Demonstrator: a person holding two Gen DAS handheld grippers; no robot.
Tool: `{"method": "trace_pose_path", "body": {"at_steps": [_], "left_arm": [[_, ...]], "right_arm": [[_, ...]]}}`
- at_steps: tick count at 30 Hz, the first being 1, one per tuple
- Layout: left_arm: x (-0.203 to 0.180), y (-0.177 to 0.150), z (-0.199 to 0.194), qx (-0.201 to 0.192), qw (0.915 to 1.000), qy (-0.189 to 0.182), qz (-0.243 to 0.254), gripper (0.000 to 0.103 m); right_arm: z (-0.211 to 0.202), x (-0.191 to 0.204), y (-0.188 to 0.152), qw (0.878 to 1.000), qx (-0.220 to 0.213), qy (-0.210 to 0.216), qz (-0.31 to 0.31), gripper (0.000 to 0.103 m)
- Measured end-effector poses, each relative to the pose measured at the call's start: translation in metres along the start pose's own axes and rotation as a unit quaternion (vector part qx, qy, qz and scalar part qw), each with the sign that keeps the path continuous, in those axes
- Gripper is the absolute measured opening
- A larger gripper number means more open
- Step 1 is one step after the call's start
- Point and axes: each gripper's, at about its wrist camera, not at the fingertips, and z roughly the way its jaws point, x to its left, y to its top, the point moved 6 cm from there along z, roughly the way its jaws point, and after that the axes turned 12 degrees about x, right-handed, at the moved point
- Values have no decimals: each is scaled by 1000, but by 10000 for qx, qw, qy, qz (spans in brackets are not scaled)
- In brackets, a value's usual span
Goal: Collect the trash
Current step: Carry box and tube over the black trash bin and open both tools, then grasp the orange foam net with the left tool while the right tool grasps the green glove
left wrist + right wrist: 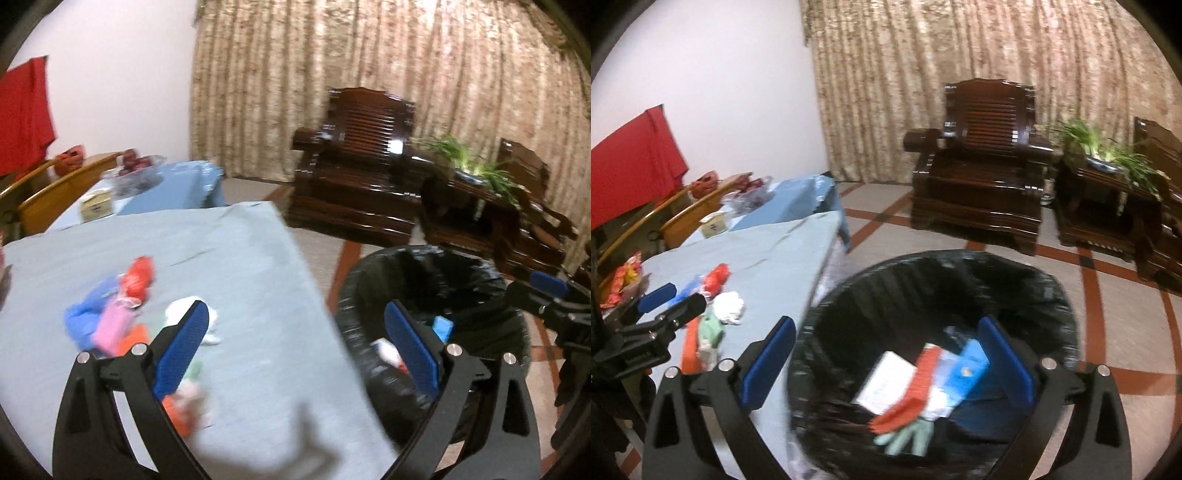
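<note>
A black-lined trash bin [1049,295] stands on the floor right of the table; it also shows in the left wrist view [480,273]. It holds a white card [886,384], a red wrapper [916,391], a blue packet [967,369] and a pale green scrap [908,439]. My right gripper [886,362] is open and empty above the bin. My left gripper [295,347] is open and empty over the table's right edge. Trash lies on the blue tablecloth [229,251]: a red wrapper [138,277], blue [81,317] and pink [110,325] wrappers, crumpled white paper [181,308].
Dark wooden armchair [982,173] and a side table with a plant [1108,155] stand by the curtain. A second table with a fruit bowl [136,170] and a small box [96,206] stands behind. Wooden chairs [48,195] are at left. Snack packets [624,280] lie at the table's left.
</note>
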Motion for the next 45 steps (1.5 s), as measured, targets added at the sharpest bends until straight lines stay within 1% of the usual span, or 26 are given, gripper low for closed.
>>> {"method": "trace_pose_path", "body": {"at_steps": [5, 9, 15, 20, 24, 29, 35, 40, 45], "left_arm": [[52, -17, -15, 37, 9986, 442, -298, 93], [85, -33, -21, 111, 9962, 742, -450, 93], [122, -52, -23, 208, 9927, 972, -681, 93], [139, -61, -24, 277, 9902, 1106, -800, 93], [146, -68, -19, 374, 9890, 1162, -840, 93], [150, -82, -3, 584, 9881, 1095, -911, 93], [136, -94, 14, 767, 9891, 951, -827, 93], [127, -97, 26, 898, 9893, 834, -794, 93], [123, -100, 40, 1020, 9883, 844, -754, 93]], "right_arm": [[11, 51, -1, 9987, 29, 307, -398, 97], [21, 83, -7, 9966, 86, 520, -637, 97], [36, 124, -19, 9920, 211, 763, -983, 97], [49, 146, -26, 9888, 314, 878, -1168, 97], [61, 156, -31, 9872, 435, 946, -1212, 97], [69, 162, -35, 9856, 527, 948, -1295, 97], [74, 160, -36, 9854, 581, 907, -1317, 97], [78, 161, -36, 9849, 592, 858, -1384, 97], [81, 161, -36, 9843, 616, 849, -1416, 97]]}}
